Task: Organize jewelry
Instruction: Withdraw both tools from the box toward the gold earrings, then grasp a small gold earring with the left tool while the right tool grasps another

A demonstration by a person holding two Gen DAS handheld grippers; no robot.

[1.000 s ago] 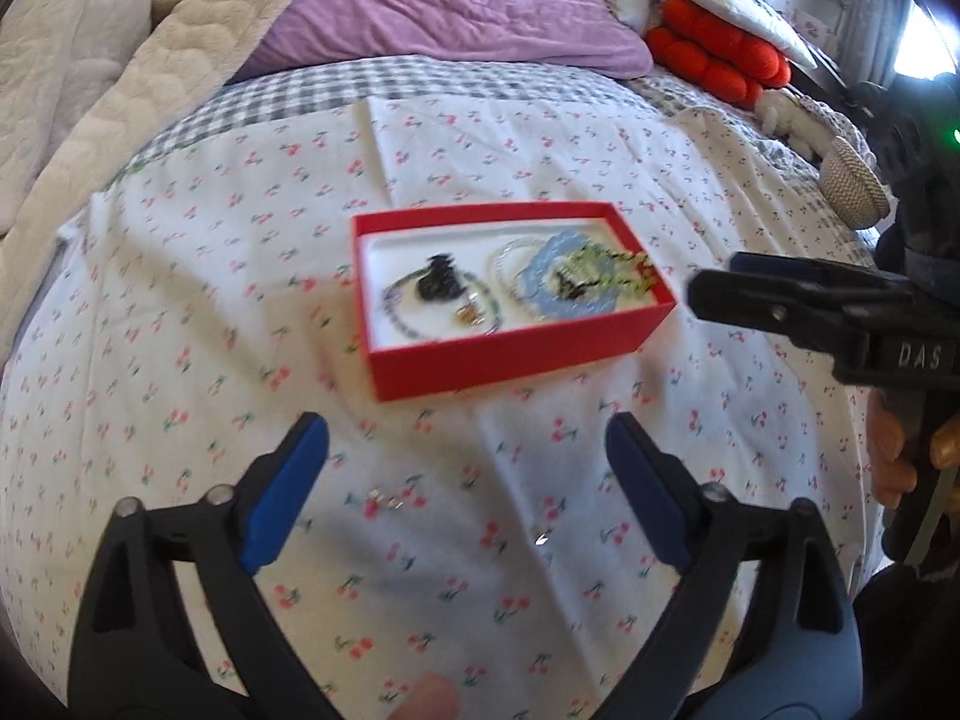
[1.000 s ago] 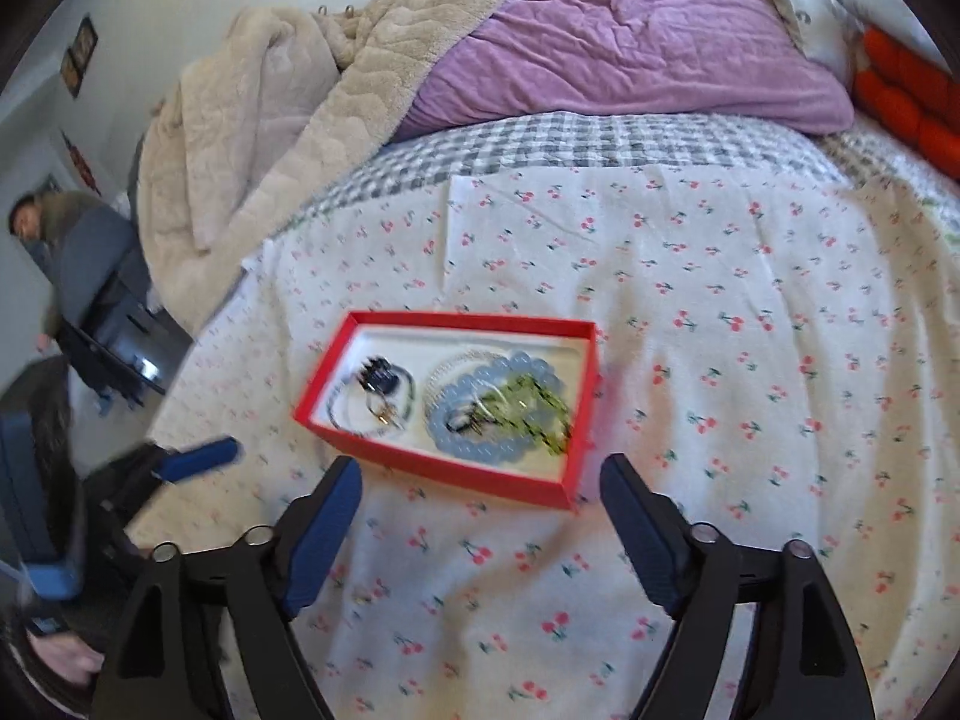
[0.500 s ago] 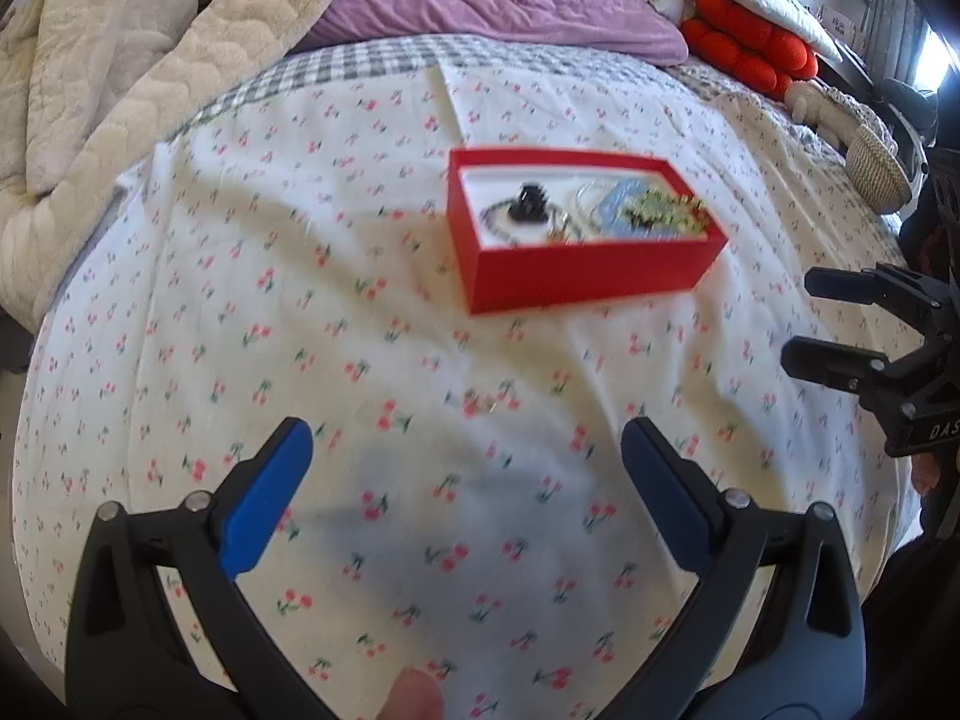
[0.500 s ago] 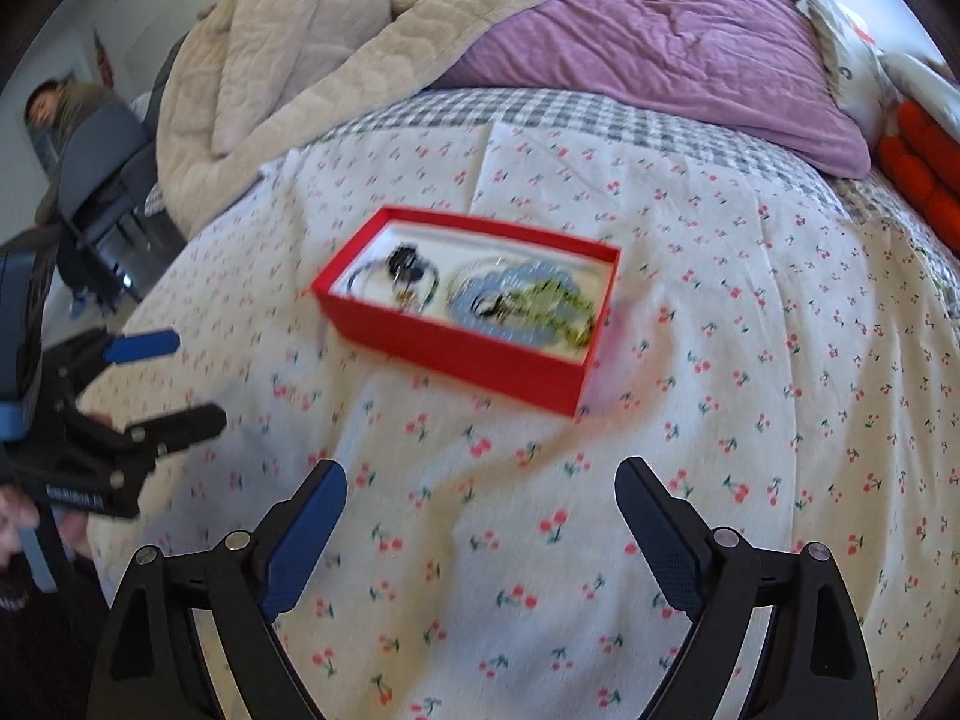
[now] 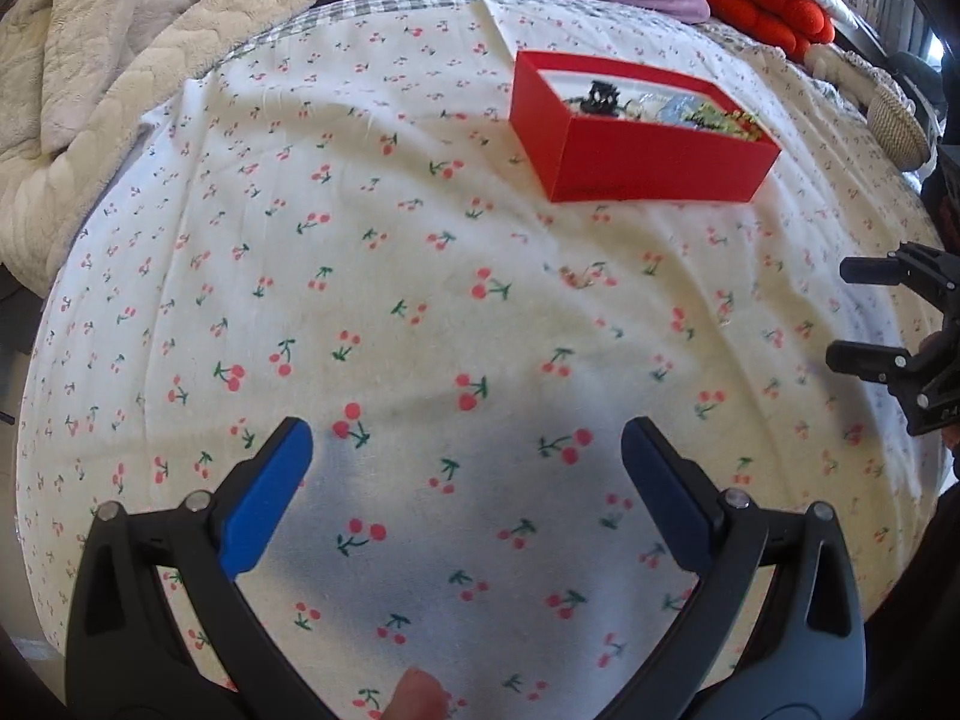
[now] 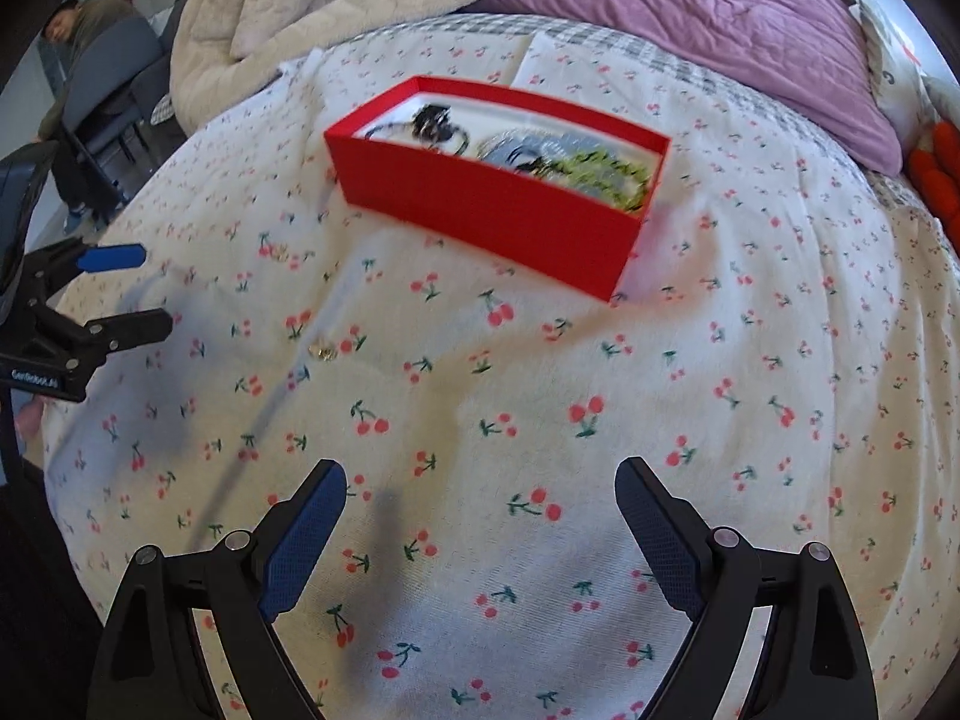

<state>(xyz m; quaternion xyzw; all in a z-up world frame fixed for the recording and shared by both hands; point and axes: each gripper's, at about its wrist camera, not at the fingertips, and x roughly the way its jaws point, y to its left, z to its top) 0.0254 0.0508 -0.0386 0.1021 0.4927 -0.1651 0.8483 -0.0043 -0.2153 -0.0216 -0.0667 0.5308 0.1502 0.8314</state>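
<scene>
In the left wrist view the left gripper (image 5: 465, 456) hovers wide open and empty, well short of the red box (image 5: 648, 162) holding the jewelry, while in the right wrist view the right gripper (image 6: 480, 510), equally spread and empty, faces a small loose piece (image 6: 324, 351) near the box, probably the next pickup.

White lettering sits on the black body of the left gripper (image 6: 114, 291) in the right wrist view, looking like "GenRobot.AI", though small. Nothing else readable anywhere on the bed.

Black gripper (image 5: 467, 450) frames, blue pads, silver screws.
</scene>
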